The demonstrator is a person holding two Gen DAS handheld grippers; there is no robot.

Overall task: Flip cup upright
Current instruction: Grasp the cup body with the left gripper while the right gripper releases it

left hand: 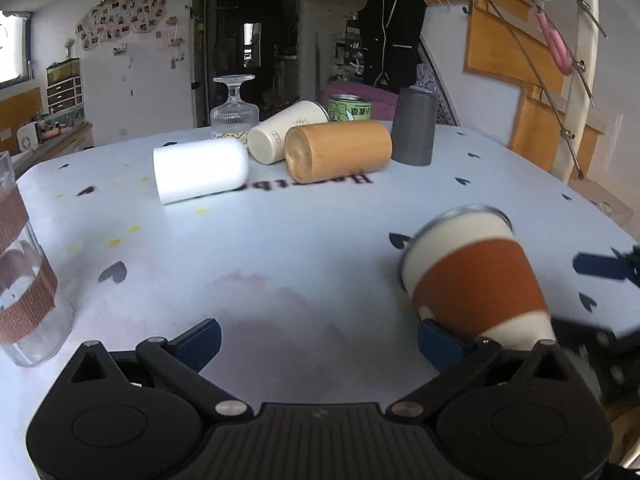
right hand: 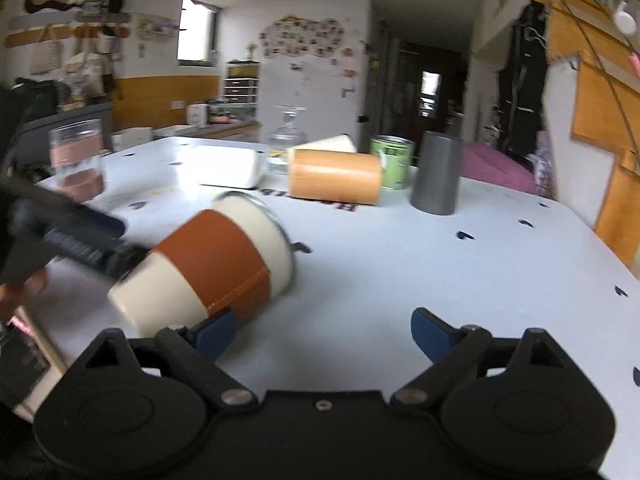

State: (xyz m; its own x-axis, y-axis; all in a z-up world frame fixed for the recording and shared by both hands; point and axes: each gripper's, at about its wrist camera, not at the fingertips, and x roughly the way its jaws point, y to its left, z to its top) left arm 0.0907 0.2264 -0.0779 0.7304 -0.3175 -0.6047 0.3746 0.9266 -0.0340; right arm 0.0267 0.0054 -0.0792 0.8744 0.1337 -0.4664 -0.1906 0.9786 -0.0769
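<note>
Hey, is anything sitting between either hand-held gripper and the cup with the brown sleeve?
Nothing visible. The cup lies on its side right at the open right hand-held gripper, against its left finger, and beside the open left hand-held gripper. The other cups stand farther back on the table.

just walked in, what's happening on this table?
A person holds a gripper in each hand over a white table. Both the left gripper and right gripper are open. A cream cup with a brown sleeve lies tipped on its side between them, blurred, not clamped. Other cups lie toppled at the back.
</note>
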